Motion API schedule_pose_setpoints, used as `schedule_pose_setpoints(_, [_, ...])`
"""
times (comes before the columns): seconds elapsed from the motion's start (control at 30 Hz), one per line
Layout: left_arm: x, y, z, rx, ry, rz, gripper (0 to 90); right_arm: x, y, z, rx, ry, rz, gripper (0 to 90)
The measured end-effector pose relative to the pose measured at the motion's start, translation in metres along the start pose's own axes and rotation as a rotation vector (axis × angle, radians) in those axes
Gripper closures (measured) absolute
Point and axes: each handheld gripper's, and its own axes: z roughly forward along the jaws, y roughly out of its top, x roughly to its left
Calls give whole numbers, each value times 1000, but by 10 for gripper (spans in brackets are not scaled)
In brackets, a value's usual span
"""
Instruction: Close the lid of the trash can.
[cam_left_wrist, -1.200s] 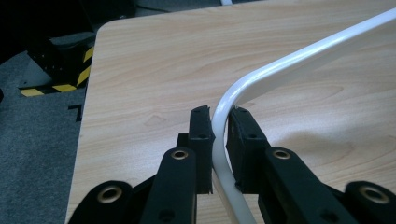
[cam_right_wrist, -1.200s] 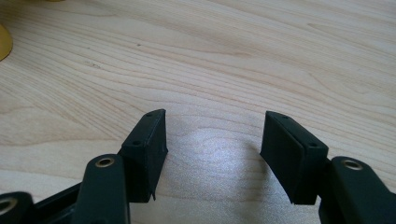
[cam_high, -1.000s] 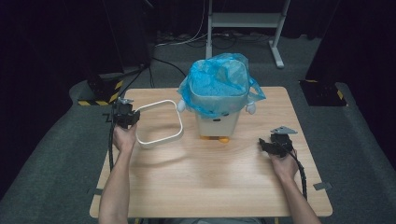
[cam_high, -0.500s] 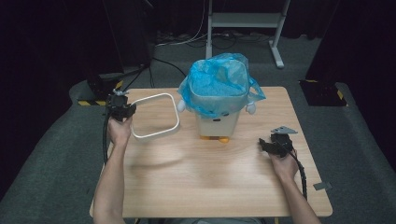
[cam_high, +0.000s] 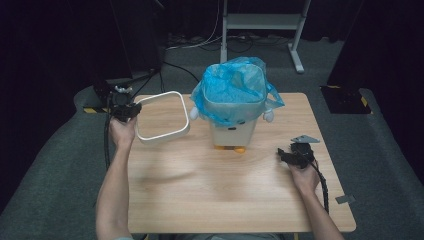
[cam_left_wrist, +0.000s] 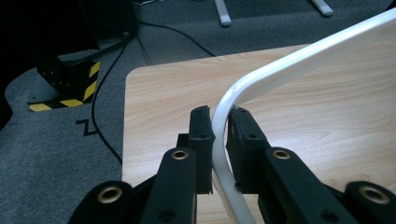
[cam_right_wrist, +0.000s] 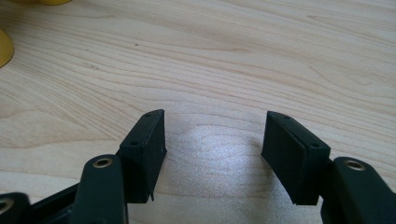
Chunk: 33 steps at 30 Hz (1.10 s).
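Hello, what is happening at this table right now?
A person works with two hand-held grippers. The left gripper is shut on a white square ring and holds it up over the table's left side, beside a small bin lined with a blue bag. The ring is not on the bin yet. The right gripper rests open on the table, holding nothing.

Black claws (cam_left_wrist: 219, 126), brass screws, blk cables, bare forearms
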Motion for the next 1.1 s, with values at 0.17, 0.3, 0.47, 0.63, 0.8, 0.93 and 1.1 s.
schedule_pose_setpoints(0.17, [2,5,-6,0,-9,4,799,0,0,0,0,0,0,392])
schedule_pose_setpoints(0.3, [1,9,-11,1,-9,15,799,0,0,0,0,0,-1,392])
schedule_pose_setpoints(0.47, [2,17,-17,0,-20,10,799,0,0,0,0,0,-1,392])
schedule_pose_setpoints(0.63, [1,24,-20,9,-23,18,799,0,0,0,0,0,-1,392])
schedule_pose_setpoints(0.8, [0,30,-28,2,-33,17,800,0,0,0,1,-1,0,392])
schedule_pose_setpoints(0.93, [-3,37,-36,-2,-39,25,799,1,0,0,2,-2,0,392])
schedule_pose_setpoints(1.1, [-5,46,-45,-6,-52,26,799,1,0,0,1,-4,-2,393])
